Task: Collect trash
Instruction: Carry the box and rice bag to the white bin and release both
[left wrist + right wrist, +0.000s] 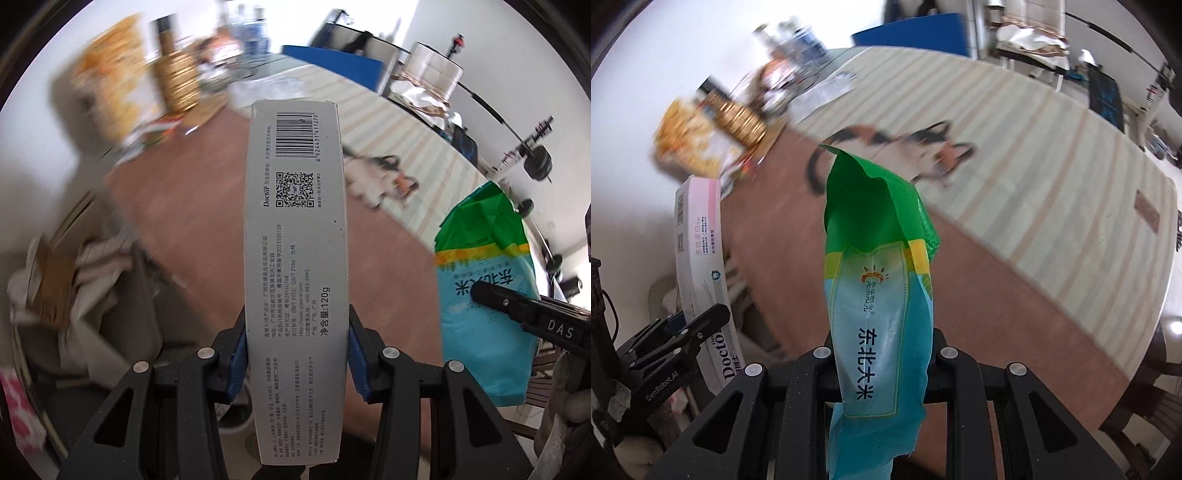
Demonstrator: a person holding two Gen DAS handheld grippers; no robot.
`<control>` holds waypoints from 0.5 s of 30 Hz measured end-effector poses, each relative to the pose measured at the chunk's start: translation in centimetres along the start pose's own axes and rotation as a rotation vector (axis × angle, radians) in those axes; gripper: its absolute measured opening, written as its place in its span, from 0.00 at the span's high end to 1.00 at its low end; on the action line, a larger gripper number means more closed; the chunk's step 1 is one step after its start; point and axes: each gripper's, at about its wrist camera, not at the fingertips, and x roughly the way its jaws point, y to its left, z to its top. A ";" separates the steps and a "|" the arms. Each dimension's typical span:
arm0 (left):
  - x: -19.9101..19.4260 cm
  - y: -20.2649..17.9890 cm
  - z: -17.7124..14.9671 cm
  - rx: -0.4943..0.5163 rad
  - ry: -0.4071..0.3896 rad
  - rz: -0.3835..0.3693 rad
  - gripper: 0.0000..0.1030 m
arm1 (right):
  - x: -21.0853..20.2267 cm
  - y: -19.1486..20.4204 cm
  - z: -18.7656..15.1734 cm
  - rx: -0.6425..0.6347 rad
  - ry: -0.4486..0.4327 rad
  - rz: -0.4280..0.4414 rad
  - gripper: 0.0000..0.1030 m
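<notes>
Left view: toothpaste box (297, 236) barcode; right view: rice bag (882, 295) (logo side).

Toothpaste box (295, 236): between the left gripper (295, 354) fingers, pointing forward.
Rice bag (879, 295): between the right gripper (882, 362) fingers, right of the box.
Desk (1052, 184): beneath both.

One toothpaste carton (295, 258), one rice bag (879, 295), two grippers: left gripper (295, 354), right gripper (882, 354); one table (1034, 155).
</notes>
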 end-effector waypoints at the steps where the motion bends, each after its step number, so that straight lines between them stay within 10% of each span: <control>1: -0.6 1.1 -1.3 -0.014 0.001 0.004 0.59 | 0.4 1.8 -1.7 -0.022 0.011 0.004 0.77; 9: -0.1 12.9 -15.0 -0.201 0.139 0.042 0.59 | 8.0 11.3 -14.8 -0.118 0.186 0.018 0.77; 15: 8.6 20.5 -24.1 -0.388 0.320 0.010 0.59 | 19.8 14.2 -22.0 -0.171 0.363 -0.022 0.77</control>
